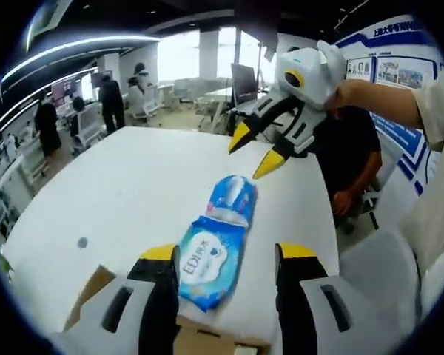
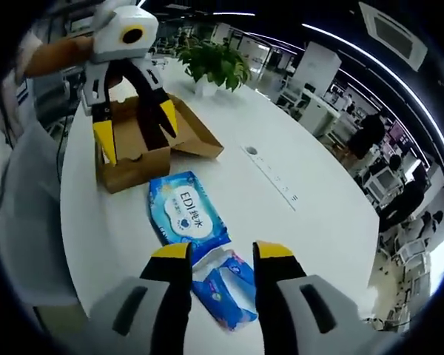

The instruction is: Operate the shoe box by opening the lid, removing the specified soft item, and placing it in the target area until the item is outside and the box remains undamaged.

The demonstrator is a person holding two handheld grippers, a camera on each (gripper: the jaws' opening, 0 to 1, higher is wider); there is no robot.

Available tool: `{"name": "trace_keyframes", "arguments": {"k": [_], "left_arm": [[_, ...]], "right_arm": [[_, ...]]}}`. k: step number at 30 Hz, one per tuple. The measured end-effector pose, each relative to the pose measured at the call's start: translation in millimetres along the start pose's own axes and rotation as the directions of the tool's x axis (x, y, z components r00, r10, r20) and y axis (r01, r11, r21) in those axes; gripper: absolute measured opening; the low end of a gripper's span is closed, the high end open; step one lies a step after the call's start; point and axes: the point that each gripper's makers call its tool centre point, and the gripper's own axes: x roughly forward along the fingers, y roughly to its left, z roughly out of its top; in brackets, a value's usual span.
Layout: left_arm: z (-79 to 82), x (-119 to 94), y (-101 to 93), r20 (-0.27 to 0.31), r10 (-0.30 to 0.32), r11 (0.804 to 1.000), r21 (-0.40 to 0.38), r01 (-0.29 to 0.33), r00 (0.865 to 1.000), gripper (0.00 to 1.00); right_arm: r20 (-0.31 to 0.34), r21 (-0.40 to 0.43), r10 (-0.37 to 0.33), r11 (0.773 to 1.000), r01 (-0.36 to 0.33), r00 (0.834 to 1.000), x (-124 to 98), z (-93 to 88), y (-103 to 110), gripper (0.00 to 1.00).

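Tissue pack (image 2: 186, 218) lies on the white table (image 2: 303, 222), out of the open shoe box (image 2: 144, 144) (undamaged); both grippers' jaws gape empty above it, so withdraw straight without snagging it.

Tissue pack (image 2: 186, 214) on table (image 2: 296, 222), beside shoe box (image 2: 137, 151).
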Motion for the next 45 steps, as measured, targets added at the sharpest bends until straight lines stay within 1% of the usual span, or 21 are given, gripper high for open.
{"name": "trace_keyframes", "arguments": {"k": [1, 5, 6, 8, 9, 12, 14, 16, 19, 22, 23, 26, 32, 37, 41, 45], "left_arm": [[-0.9, -2.2, 1.3, 0.001, 0.005, 1.0, -0.003, -0.005, 1.0, 0.52], [-10.2, -22.5, 13.4, 0.013, 0.051, 0.998, -0.035, -0.051, 0.999, 0.53], [-13.8, -28.9, 17.7, 0.013, 0.071, 0.997, -0.042, -0.071, 0.997, 0.53], [-19.9, -38.6, 23.0, 0.014, 0.092, 0.994, -0.056, -0.091, 0.996, 0.54], [-22.8, -42.6, 25.3, 0.012, 0.102, 0.993, -0.062, -0.101, 0.995, 0.54], [-32.7, -58.2, 34.5, 0.009, 0.147, 0.986, -0.075, -0.146, 0.989, 0.54], [-39.2, -66.8, 38.2, 0.009, 0.162, 0.984, -0.084, -0.16, 0.987, 0.55], [-44.5, -73.5, 41.4, 0.009, 0.178, 0.98, -0.089, -0.176, 0.984, 0.57], [-54.6, -85.0, 46.6, 0.005, 0.205, 0.973, -0.11, -0.203, 0.979, 0.57], [-63.3, -96.3, 51.0, 0.005, 0.229, 0.965, -0.13, -0.227, 0.973, 0.57], [-66.8, -101.6, 52.9, 0.004, 0.243, 0.961, -0.136, -0.24, 0.97, 0.57], [-75.5, -113.7, 56.5, -0.001, 0.27, 0.952, -0.149, -0.267, 0.963, 0.56], [-94.6, -138.9, 62.0, -0.012, 0.326, 0.928, -0.188, -0.323, 0.945, 0.55], [-115.4, -163.6, 68.1, -0.028, 0.384, 0.895, -0.233, -0.38, 0.923, 0.55], [-130.0, -177.3, 70.0, -0.048, 0.412, 0.878, -0.244, -0.411, 0.91, 0.55], [-144.4, -190.3, 73.0, -0.062, 0.439, 0.857, -0.273, -0.438, 0.897, 0.54]], "right_arm": [[0.002, -0.003, 0.004, 1.0, -0.004, 1.0, 0.9, 2.0, 1.4, 0.31], [0.018, -0.002, 0.035, 0.999, -0.035, 0.999, 5.0, 13.0, 8.9, 0.33], [0.02, -0.003, 0.042, 0.999, -0.042, 0.999, 6.1, 15.4, 10.9, 0.34], [0.025, -0.008, 0.055, 0.998, -0.055, 0.998, 8.5, 19.7, 14.5, 0.35], [0.03, -0.012, 0.072, 0.997, -0.072, 0.997, 10.4, 25.7, 20.9, 0.35], [0.034, -0.026, 0.096, 0.995, -0.095, 0.995, 14.4, 33.3, 29.5, 0.37], [0.039, -0.034, 0.114, 0.993, -0.112, 0.993, 18.4, 38.3, 33.3, 0.37], [0.043, -0.043, 0.136, 0.99, -0.134, 0.99, 22.2, 41.9, 36.5, 0.38], [0.045, -0.057, 0.17, 0.984, -0.167, 0.984, 27.9, 48.1, 45.1, 0.39], [0.048, -0.065, 0.208, 0.977, -0.205, 0.977, 32.0, 54.1, 55.8, 0.43], [0.05, -0.072, 0.213, 0.975, -0.21, 0.976, 33.3, 55.8, 58.3, 0.44], [0.046, -0.099, 0.236, 0.968, -0.231, 0.971, 36.9, 60.7, 66.6, 0.42], [0.051, -0.131, 0.277, 0.954, -0.268, 0.96, 44.2, 72.5, 82.9, 0.43], [0.054, -0.156, 0.321, 0.938, -0.309, 0.946, 51.6, 79.8, 97.1, 0.43], [0.052, -0.181, 0.353, 0.923, -0.339, 0.934, 57.8, 84.9, 107.5, 0.44], [0.054, -0.203, 0.385, 0.907, -0.367, 0.921, 63.6, 92.5, 119.3, 0.45]]}}
